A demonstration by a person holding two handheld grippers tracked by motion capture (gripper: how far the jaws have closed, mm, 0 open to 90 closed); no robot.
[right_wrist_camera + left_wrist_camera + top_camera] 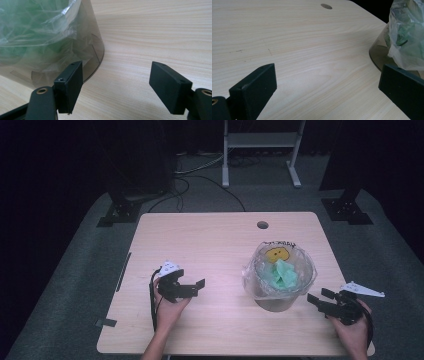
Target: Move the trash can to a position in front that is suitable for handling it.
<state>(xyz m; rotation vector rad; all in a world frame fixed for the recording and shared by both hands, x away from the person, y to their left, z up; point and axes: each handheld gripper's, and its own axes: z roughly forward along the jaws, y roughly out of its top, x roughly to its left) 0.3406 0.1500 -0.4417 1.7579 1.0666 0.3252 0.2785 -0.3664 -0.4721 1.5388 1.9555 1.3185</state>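
A clear bin (280,279) lined with a plastic bag stands on the right half of the wooden table (210,240). Crumpled green paper (281,274) and a yellow scrap (276,254) lie inside it. My left gripper (196,287) rests low over the table left of the bin, open and empty, its jaws pointing toward the bin (398,40). My right gripper (320,299) sits at the table's front right, just right of the bin's base (50,50), open with nothing between its fingers (71,82).
A round cable hole (262,225) lies near the table's far edge. A black strip (123,270) runs along the left edge and a black tab (106,322) sits at the front left corner. Stand feet (117,212) and a white frame (260,150) stand on the floor beyond.
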